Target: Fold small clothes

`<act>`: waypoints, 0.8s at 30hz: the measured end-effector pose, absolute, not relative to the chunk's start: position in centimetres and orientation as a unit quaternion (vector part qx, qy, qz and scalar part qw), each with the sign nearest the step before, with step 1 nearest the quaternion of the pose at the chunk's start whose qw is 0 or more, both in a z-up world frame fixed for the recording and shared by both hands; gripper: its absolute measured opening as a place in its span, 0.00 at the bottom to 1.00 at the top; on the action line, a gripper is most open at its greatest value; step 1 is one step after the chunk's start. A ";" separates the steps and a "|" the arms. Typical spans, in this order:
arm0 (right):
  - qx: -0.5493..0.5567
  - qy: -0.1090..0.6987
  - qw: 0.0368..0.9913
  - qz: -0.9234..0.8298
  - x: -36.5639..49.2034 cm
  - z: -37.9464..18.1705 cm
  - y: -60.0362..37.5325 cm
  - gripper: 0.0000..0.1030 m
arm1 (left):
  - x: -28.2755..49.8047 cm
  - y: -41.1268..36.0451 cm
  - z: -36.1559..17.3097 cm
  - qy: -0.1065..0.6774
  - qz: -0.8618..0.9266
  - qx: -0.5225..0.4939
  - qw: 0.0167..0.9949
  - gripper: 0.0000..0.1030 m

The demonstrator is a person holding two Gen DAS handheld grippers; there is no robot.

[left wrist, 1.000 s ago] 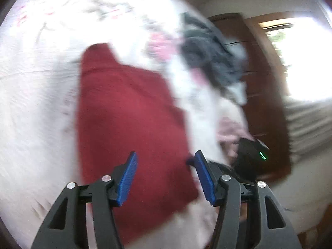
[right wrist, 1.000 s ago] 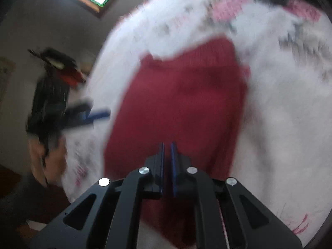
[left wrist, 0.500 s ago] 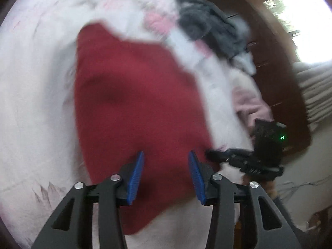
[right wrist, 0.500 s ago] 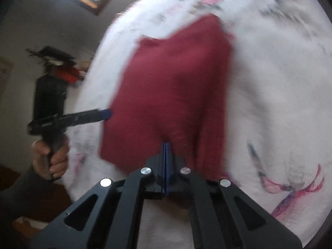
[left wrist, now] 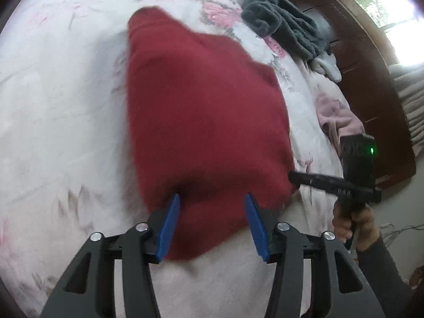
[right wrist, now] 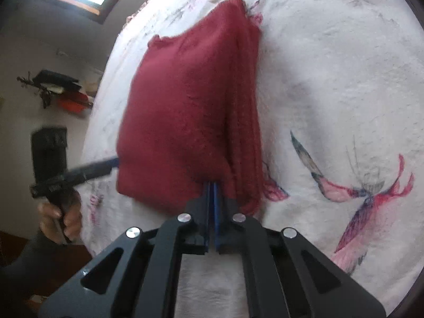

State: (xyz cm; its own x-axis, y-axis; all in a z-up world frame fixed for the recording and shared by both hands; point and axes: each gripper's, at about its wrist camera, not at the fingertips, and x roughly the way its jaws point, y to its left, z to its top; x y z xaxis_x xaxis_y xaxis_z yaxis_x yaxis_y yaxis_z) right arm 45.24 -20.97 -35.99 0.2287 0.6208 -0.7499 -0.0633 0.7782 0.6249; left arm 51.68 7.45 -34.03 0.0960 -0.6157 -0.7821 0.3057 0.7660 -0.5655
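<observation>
Gripping the near edge of the red garment (right wrist: 190, 111), the right tongs (right wrist: 211, 193) have their blue pads pressed together with the cloth pinched between them. The left tongs (left wrist: 212, 221) stand open, their two blue pads set apart on either side of the garment's near edge, with the red cloth lying in the gap between them but not clamped. From the left wrist view the right tongs reach in from the side, their tip meeting the garment's near corner, held by a hand (left wrist: 353, 221) in a dark sleeve. The red garment lies spread on the bed (left wrist: 53, 106), over a white cover printed with pink flowers and birds; in the right wrist view a folded layer of it is stacked along the side away from the left tongs. Beyond the garment, near the bed's far edge, sits a heap of grey clothes (left wrist: 281, 21), and nearer along that edge a pink garment (left wrist: 336, 116) beside a dark wooden cabinet (left wrist: 371, 84).
</observation>
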 end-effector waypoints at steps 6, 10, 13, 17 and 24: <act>0.371 0.523 0.733 0.228 50.1 -33.6 -26.6 0.67 | 50.5 12.0 -33.2 0.559 -0.309 -0.171 0.750 0.80; 0.428 0.544 0.686 0.224 56.0 -36.5 -26.9 0.68 | 52.3 13.4 -35.7 0.583 -0.289 -0.207 0.731 0.80; 0.399 0.582 0.676 0.213 59.5 -38.3 -25.6 0.69 | 53.4 13.2 -37.4 0.594 -0.304 -0.235 0.707 0.80; 0.377 0.604 0.670 0.211 61.0 -39.4 -24.6 0.69 | 54.5 12.8 -39.7 0.601 -0.332 -0.288 0.667 0.78; 0.355 0.608 0.673 0.228 62.9 -40.4 -22.0 0.58 | 54.9 10.2 -41.6 0.607 -0.379 -0.326 0.618 0.78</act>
